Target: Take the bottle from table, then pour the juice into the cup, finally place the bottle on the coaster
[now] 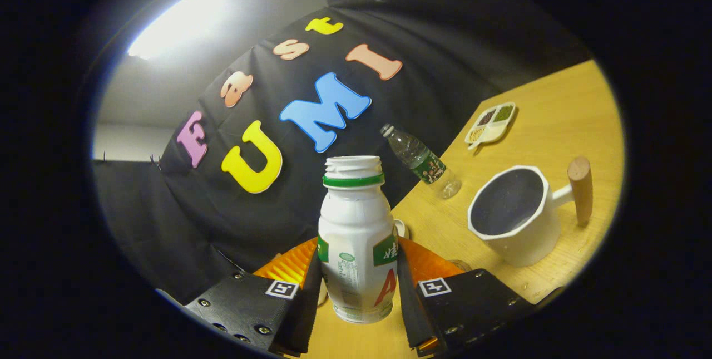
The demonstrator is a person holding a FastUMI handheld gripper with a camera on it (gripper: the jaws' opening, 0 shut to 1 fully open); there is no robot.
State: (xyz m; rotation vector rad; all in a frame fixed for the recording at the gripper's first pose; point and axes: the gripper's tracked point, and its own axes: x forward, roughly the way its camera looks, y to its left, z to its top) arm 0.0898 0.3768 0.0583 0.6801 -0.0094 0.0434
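Observation:
A small white juice bottle (357, 236) with a green neck ring and no cap stands between my two fingers, and my gripper (359, 286) is shut on its body. The view is tilted, and the bottle's base hangs slightly above the wooden table (562, 108). To the right of the fingers stands a white cup (517, 217) with a dark inside and a wooden handle (580, 189), its mouth open toward me. A bit of a white round thing (401, 229) peeks out just behind the bottle; I cannot tell what it is.
A clear plastic water bottle (421, 161) with a green label stands beyond the juice bottle near the black cloth wall. A white divided dish (490, 122) with grains sits farther back on the table. Bare wood lies between the dish and the cup.

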